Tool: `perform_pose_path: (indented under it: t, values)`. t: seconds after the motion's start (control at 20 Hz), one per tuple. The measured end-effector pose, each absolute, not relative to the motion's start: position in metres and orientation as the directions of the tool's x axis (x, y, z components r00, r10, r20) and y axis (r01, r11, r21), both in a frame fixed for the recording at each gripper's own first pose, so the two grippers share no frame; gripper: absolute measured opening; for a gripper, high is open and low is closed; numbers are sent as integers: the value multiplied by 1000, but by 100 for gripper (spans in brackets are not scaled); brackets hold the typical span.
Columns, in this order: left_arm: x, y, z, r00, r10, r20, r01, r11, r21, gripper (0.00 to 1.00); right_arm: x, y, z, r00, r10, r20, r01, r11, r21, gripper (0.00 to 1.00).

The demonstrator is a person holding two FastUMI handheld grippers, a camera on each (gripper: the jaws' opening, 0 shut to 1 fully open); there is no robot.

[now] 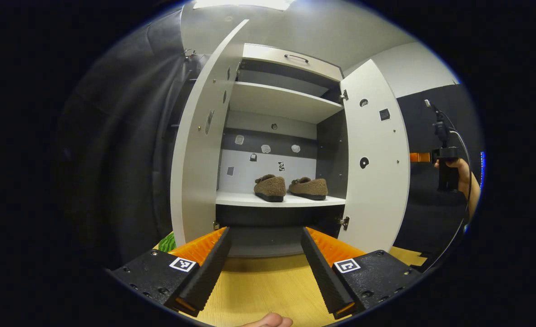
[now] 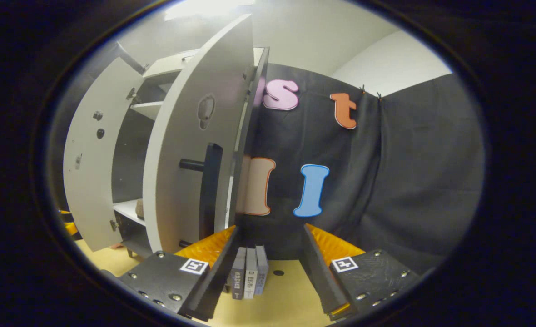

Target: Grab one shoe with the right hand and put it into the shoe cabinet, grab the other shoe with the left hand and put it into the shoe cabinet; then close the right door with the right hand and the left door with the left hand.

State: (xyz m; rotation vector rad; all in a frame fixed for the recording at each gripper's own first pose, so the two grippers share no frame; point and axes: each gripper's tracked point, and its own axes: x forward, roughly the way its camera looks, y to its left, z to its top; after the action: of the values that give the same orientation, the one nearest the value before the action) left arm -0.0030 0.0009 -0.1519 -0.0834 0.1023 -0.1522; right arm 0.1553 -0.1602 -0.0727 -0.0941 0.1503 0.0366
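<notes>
Left gripper (image 1: 265,268) gapes wide before the open cabinet (image 1: 290,102); two shoes (image 1: 270,187) (image 1: 309,187) shelved. Right gripper (image 2: 268,268) wide beside the right door (image 2: 191,154).

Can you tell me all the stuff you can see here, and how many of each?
shoes: two, fuzzy brown, side by side on the lower shelf inside the cabinet
cabinet: one, white with dark inner walls, standing on the table
doors: two, white, both swung open
door handle: one, black bar, on the outside of the right door
drawer: one, white with a small handle, at the cabinet's top
books: three, grey and white, upright on the table beside the cabinet
table: one, light wood
left gripper: one, open, facing the shoes
right gripper: one, open, outside the right door
hand: one, holding the right gripper
</notes>
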Motion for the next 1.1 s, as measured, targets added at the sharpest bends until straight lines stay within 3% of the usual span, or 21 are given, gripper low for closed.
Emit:
perform_pose_path:
  t: [0.2,0.45,0.75,1.1]
  values:
    - [-3,2,-157,983,-153,-105,144,986,-89,95,154,-131,-79,980,103,-171,-103,995,9,82]
    - [-2,8,-159,984,-140,-112,131,988,-83,95,155,-80,-75,974,175,-145,-177,984,-4,81]
    - [-9,31,-158,989,-101,-105,94,993,-72,94,158,-65,-78,980,143,-141,-145,989,-7,90]
    - [-16,48,-160,992,-77,-104,71,996,-63,94,156,-34,-82,970,189,-153,-188,982,21,90]
